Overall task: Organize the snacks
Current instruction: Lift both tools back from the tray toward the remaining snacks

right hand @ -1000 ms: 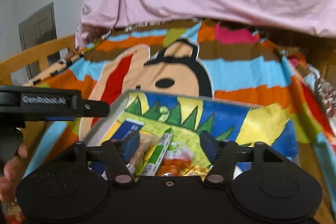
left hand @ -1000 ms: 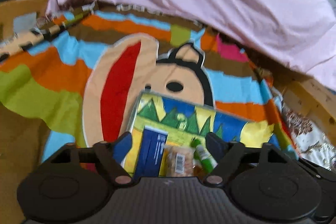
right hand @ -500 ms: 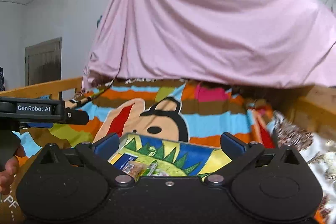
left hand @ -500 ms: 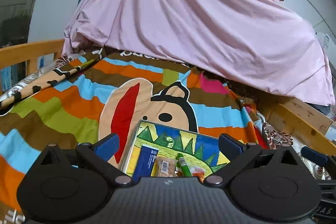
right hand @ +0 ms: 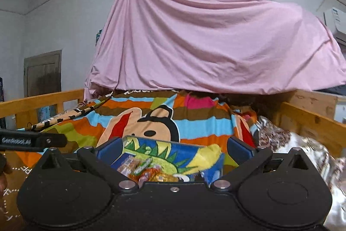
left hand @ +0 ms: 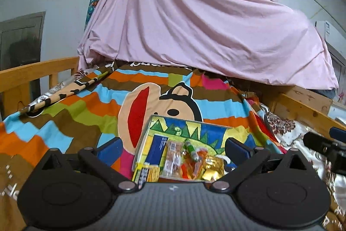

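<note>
Snacks [left hand: 173,155] lie lengthwise, seemingly pointing away, in box [left hand: 190,127].

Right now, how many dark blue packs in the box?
1. The dark blue pack lies at the left side of the box, beside the other snacks; more may be hidden under the fingers.

Striped blanket [left hand: 71,114] lies bare left of and beyond the snack box [left hand: 183,133]: open passage. Wooden rails [left hand: 36,75] bound both sides. Pink sheet [left hand: 194,25] drapes low across the far end, blocking it.
</note>
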`<state>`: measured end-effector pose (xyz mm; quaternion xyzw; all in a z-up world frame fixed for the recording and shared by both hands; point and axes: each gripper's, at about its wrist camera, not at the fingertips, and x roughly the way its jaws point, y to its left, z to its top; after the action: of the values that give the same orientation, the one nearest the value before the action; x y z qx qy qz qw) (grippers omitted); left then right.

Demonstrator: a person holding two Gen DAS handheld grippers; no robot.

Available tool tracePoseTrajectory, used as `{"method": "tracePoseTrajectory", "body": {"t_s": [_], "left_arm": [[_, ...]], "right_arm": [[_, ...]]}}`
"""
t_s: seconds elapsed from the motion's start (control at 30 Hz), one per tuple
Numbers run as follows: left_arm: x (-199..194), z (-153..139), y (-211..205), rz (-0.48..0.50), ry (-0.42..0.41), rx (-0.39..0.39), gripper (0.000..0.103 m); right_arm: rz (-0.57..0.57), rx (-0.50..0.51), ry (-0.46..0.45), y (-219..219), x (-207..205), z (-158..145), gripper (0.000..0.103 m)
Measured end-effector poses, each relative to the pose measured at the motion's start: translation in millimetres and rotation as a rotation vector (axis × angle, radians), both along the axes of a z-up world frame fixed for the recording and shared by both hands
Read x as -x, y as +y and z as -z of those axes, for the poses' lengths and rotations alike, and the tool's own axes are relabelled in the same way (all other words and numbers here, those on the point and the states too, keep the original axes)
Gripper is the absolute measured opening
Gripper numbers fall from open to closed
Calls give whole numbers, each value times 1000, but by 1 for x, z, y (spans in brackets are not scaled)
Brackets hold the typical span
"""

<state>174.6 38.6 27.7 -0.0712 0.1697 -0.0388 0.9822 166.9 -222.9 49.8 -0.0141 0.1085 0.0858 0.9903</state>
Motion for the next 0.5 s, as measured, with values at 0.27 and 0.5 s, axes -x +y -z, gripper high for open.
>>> {"method": "tracePoseTrajectory", "body": {"t_s": [0.27, 0.5], "left_arm": [[44, 7, -9, 14, 16, -47, 102], [71, 15, -19, 18, 61, -101, 103]], "right_arm": [[25, -7, 74, -13, 49, 12, 102], [44, -9, 137, -17, 76, 21, 102]]}}
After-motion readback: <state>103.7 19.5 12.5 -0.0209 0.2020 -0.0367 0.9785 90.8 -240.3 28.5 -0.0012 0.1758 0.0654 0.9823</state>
